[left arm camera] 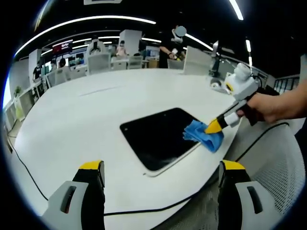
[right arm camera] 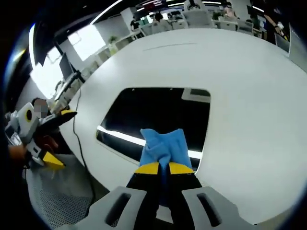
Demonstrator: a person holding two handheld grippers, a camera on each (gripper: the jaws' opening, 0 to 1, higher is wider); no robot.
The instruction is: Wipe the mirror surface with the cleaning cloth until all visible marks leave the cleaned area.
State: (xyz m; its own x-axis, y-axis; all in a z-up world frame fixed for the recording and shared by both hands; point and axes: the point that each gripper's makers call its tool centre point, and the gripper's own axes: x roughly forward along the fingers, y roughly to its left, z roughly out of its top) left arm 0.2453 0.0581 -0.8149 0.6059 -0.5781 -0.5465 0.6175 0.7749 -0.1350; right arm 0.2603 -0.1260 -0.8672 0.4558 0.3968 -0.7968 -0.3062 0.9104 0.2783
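A dark rectangular mirror with a white rim lies flat on the white table. My right gripper is shut on the blue cleaning cloth, which rests on the mirror's near corner. In the left gripper view that gripper comes in from the right, held by a hand. My left gripper hangs open above the table's near edge, short of the mirror, nothing between its yellow-tipped fingers. In the right gripper view, the left gripper sits at the far left beyond the table edge.
A black cable runs along the table's edge. A mesh chair stands beside the table. Desks, chairs and people fill the office behind. Ceiling lights reflect as a bright strip in the mirror.
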